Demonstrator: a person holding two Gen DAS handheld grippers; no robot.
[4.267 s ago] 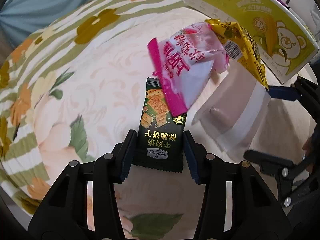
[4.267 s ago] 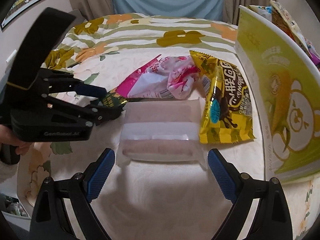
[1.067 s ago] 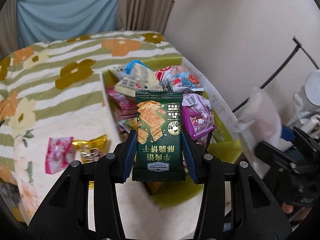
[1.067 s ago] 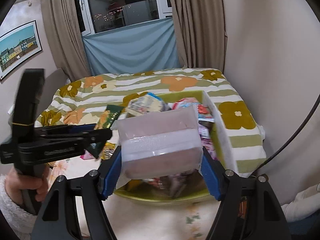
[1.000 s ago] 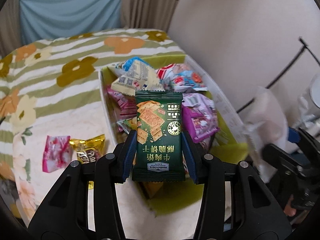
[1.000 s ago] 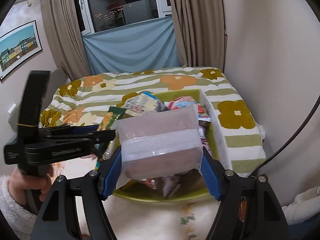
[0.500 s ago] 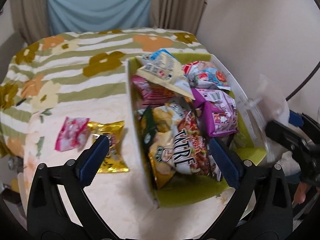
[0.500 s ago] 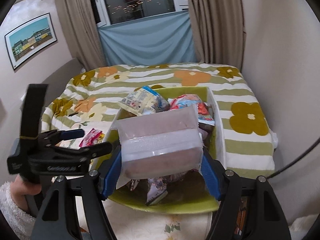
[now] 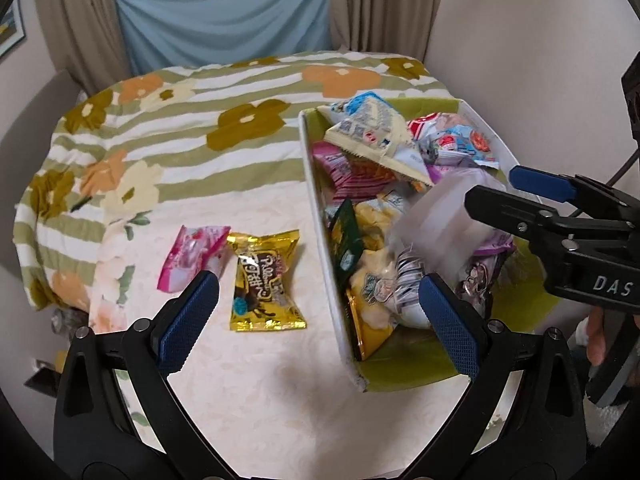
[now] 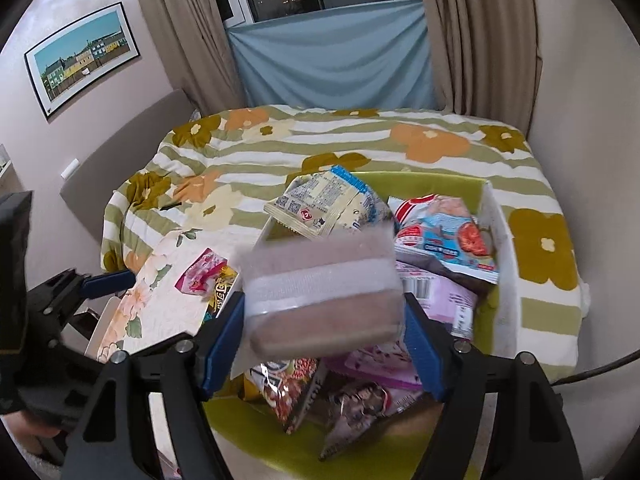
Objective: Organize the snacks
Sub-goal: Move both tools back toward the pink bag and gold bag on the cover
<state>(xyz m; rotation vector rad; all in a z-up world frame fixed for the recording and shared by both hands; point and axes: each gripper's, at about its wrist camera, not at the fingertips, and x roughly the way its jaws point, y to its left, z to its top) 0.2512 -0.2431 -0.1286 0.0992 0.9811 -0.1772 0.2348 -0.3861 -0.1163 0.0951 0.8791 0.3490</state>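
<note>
Glossy, crinkled foil is seen on the gold snack wrapper (image 9: pixel 265 280). Frosted translucent plastic film is noted on the pinkish-brown wafer pack (image 10: pixel 322 298). Matt woven cloth is observed on the floral striped bedspread (image 9: pixel 168 136). Matt card is recorded for the green-lined white box (image 9: pixel 320 220).

Left gripper (image 9: pixel 318 320): matte black plastic frame, 2 arms forking outward, each ending in a blue pad with a fine cross-hatched texture. Round silver screw heads sit at the arm joints, 2 on each side.

Right gripper (image 10: pixel 322 344): same black forked frame, same blue textured pads, silver screws at the pivots. Seen side-on from the left wrist view, its body is a black block with white lettering "DAS" and 2 small silver screws along the upper link. A thin dark cable runs off behind it.

Fingers (image 9: pixel 596 338) wrap its handle; a white fleecy sleeve shows below.
</note>
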